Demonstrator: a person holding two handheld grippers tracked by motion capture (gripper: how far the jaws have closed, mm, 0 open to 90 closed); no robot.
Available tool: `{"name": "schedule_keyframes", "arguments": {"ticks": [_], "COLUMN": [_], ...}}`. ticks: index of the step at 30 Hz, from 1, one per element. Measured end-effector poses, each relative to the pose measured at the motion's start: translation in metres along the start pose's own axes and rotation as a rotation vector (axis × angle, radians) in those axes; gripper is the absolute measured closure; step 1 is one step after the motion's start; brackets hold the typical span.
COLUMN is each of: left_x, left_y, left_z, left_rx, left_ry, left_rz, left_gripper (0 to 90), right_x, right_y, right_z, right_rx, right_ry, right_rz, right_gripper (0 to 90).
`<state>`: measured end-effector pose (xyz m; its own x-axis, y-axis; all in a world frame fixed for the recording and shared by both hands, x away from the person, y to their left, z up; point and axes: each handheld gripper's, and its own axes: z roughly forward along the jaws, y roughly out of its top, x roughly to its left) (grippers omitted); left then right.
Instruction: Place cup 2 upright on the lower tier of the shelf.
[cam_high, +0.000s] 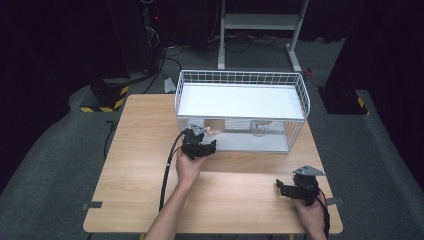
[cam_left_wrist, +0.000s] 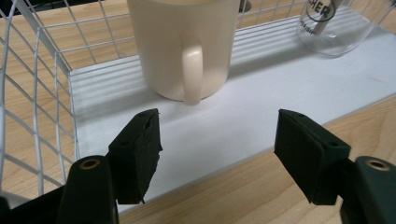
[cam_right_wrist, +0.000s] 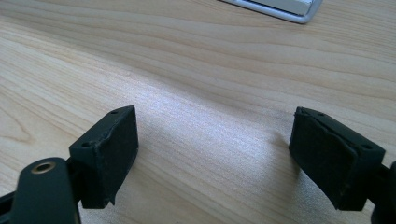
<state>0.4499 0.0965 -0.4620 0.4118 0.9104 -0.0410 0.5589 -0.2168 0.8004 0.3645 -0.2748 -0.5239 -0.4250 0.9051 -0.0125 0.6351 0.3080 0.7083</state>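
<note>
The cream mug (cam_left_wrist: 184, 46) stands upright on the lower shelf of the white wire rack (cam_high: 240, 80), at its left end, handle turned straight out toward the left gripper (cam_left_wrist: 217, 154), whose jaws hang apart and empty just in front of that handle. The clear glass (cam_left_wrist: 334, 25) sits further right on the same shelf. The right gripper (cam_right_wrist: 215, 154), jaws spread with nothing between them, idles over the wooden table (cam_right_wrist: 187, 60) well clear of the rack, so the left hand is far nearer the mug.
</note>
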Motion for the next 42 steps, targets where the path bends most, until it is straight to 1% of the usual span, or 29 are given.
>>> {"name": "schedule_keyframes", "arguments": {"ticks": [1, 2, 4, 5, 10, 13, 14, 23, 35, 38, 42], "left_x": [-0.001, -0.001, -0.002, -0.002, -0.003, -0.003, -0.002, -0.001, 0.001, 0.001, 0.003], "left_y": [0.0, 0.0, 0.001, 0.001, -0.001, -0.002, -0.003, -0.004, -0.013, -0.014, -0.018], "left_z": [-0.002, -0.003, -0.005, -0.006, -0.011, -0.014, -0.016, -0.028, -0.038, -0.04, -0.043], "left_rx": [-0.004, -0.004, -0.009, -0.01, -0.012, -0.012, -0.013, -0.026, -0.031, -0.023, -0.033], "left_ry": [-0.006, -0.007, -0.016, -0.015, -0.022, -0.027, -0.026, -0.032, -0.051, -0.052, -0.057], "left_rz": [-0.005, 0.001, -0.009, 0.0, 0.006, 0.002, 0.009, 0.017, 0.01, 0.013, 0.005], "left_gripper": [31.3, 31.1, 30.8, 30.8, 30.6, 30.3, 30.2, 29.9, 28.6, 27.7, 27.6], "right_x": [0.0, 0.0, 0.0, 0.0, 0.0, 0.0, 0.0, 0.0, 0.0, 0.0, 0.0], "right_y": [0.0, 0.0, 0.0, 0.0, 0.0, 0.0, 0.0, 0.0, 0.0, 0.0, 0.0], "right_z": [0.0, 0.0, 0.0, 0.0, 0.0, 0.0, 0.0, 0.0, 0.0, 0.0, 0.0], "right_rx": [-0.001, -0.002, -0.002, -0.001, -0.002, -0.001, -0.002, -0.002, -0.002, -0.001, -0.002], "right_ry": [-0.001, -0.001, -0.001, -0.001, -0.001, -0.001, -0.001, 0.0, 0.0, -0.001, -0.001], "right_rz": [-0.003, -0.006, -0.006, -0.003, -0.006, -0.003, -0.006, -0.006, -0.006, -0.003, -0.004], "right_gripper": [15.8, 15.8, 15.8, 15.8, 15.8, 15.8, 15.8, 15.8, 15.8, 15.8, 15.8]}}
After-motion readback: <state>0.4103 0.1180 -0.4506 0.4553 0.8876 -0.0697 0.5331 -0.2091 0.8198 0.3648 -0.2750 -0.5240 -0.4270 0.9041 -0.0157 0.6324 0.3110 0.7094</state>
